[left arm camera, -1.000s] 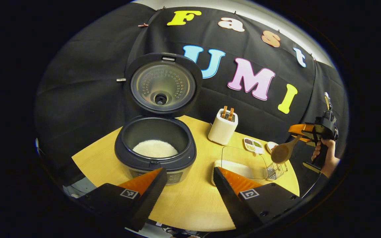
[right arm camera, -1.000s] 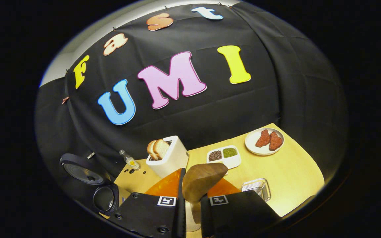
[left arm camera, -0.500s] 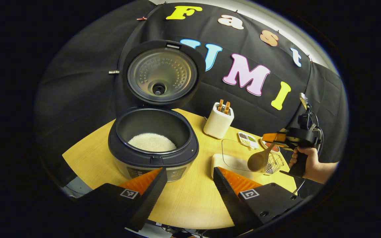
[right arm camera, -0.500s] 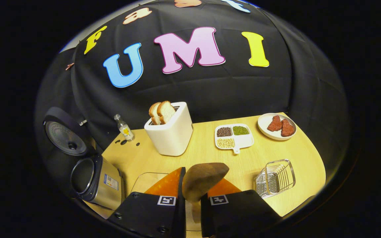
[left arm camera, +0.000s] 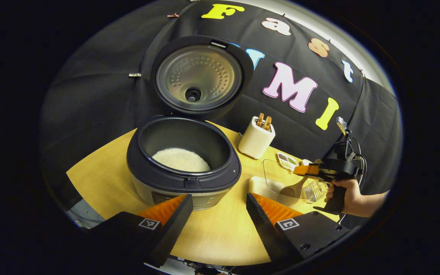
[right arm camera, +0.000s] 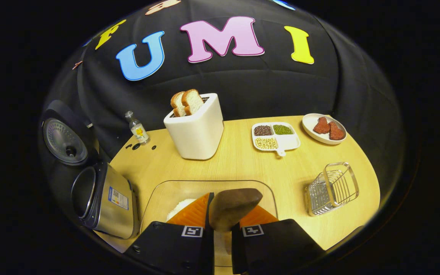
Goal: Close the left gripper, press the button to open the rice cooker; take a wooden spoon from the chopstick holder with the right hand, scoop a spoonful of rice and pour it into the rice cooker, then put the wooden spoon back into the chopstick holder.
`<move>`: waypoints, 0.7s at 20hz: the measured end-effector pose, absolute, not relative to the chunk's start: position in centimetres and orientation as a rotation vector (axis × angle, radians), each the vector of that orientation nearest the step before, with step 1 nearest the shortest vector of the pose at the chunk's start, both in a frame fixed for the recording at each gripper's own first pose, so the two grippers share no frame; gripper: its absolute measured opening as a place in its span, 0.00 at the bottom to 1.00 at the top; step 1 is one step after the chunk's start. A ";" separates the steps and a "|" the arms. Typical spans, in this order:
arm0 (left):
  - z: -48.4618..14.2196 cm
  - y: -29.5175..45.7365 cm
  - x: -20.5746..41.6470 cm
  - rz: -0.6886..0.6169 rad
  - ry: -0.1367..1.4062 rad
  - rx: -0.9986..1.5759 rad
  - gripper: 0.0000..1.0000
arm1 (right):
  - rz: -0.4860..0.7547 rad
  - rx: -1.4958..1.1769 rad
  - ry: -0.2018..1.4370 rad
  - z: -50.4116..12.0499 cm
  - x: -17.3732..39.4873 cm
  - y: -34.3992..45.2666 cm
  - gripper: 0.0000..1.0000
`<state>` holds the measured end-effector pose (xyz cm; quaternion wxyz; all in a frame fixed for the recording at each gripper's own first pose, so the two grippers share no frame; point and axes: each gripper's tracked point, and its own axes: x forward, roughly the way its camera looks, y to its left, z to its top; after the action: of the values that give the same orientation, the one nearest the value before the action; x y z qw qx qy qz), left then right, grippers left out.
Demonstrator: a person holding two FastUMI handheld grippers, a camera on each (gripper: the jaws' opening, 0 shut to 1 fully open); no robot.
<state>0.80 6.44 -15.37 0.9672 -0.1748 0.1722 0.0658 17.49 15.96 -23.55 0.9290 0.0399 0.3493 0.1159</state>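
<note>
Step in hand: scooping rice. The rice cooker (left arm camera: 183, 160) stands open on the desk (right arm camera: 243, 164), lid up, with white rice already in its pot. The right gripper (right arm camera: 222, 219), jaws clamped on the wooden spoon (right arm camera: 233, 208), holds the bowl just above the clear rice container (right arm camera: 166, 194), which holds white rice. The next move calls for dipping the spoon in. The left gripper (left arm camera: 218, 210) hangs with jaws wide apart, holding nothing. The wire chopstick holder (right arm camera: 332, 189) appears empty.
</note>
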 end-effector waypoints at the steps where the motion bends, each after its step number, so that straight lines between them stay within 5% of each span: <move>1: -15.3 6.8 0.7 0.138 0.348 -0.354 0.95 | 0.239 0.098 0.730 -23.8 17.3 16.8 0.22; 14: -14.6 8.4 -0.2 0.160 0.324 -0.364 0.95 | 0.244 0.461 0.866 -22.9 17.3 22.9 0.23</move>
<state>-0.17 8.39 -14.59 0.9673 -0.1799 0.1604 0.0789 17.34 22.89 -22.89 0.8749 0.2208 0.4148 0.1167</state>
